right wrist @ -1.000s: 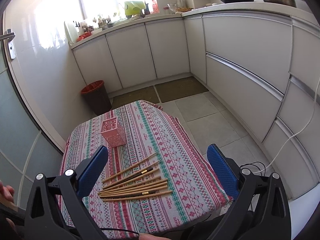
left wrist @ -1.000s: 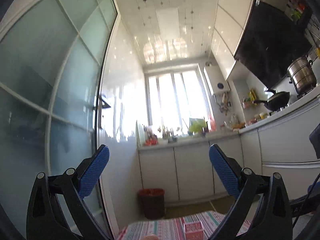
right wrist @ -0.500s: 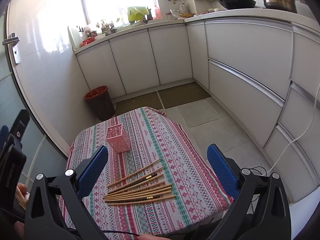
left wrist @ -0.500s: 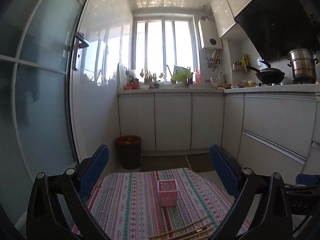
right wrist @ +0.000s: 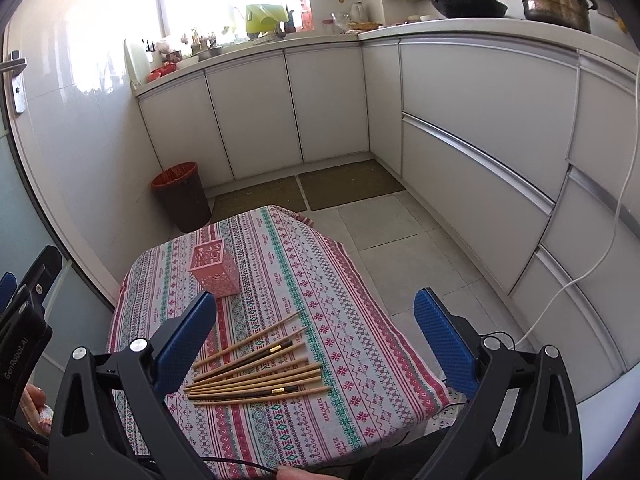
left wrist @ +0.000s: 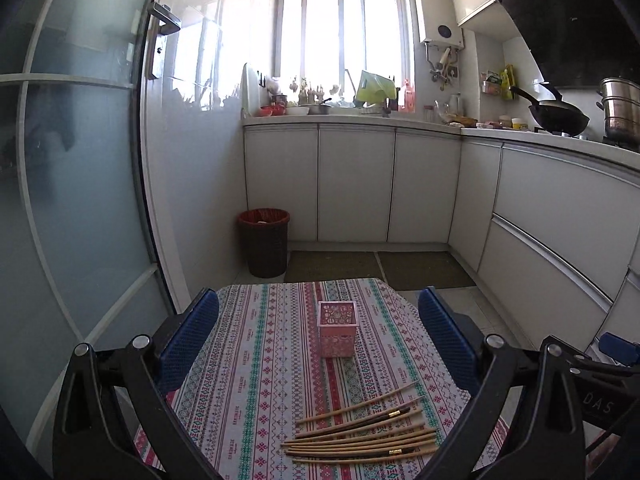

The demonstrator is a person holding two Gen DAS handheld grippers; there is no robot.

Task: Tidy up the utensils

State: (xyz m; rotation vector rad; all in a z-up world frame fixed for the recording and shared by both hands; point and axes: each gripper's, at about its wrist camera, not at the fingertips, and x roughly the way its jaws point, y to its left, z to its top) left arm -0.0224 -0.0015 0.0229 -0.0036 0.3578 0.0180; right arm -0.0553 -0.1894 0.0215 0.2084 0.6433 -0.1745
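Note:
A pink perforated utensil holder (left wrist: 337,333) (right wrist: 214,266) stands upright and empty-looking on the patterned tablecloth (left wrist: 256,384) (right wrist: 360,344). Several wooden chopsticks (left wrist: 364,434) (right wrist: 256,376), two of them dark with gold bands, lie fanned out on the cloth nearer to me. My left gripper (left wrist: 318,348) hangs open above the near side of the table with nothing between its blue pads. My right gripper (right wrist: 314,344) is open too, held above the chopsticks and touching nothing. The left gripper's body (right wrist: 24,320) shows at the left edge of the right wrist view.
A dark bin with a red liner (left wrist: 264,242) (right wrist: 182,196) stands on the floor beyond the table. White cabinets (right wrist: 472,128) line the back and right. A glass door (left wrist: 72,184) is close on the left. A white cable (right wrist: 592,276) hangs at right.
The left gripper has tilted down from the ceiling and window to the table, bringing holder and chopsticks into its view. The right gripper has shifted slightly; the left gripper now appears at its left.

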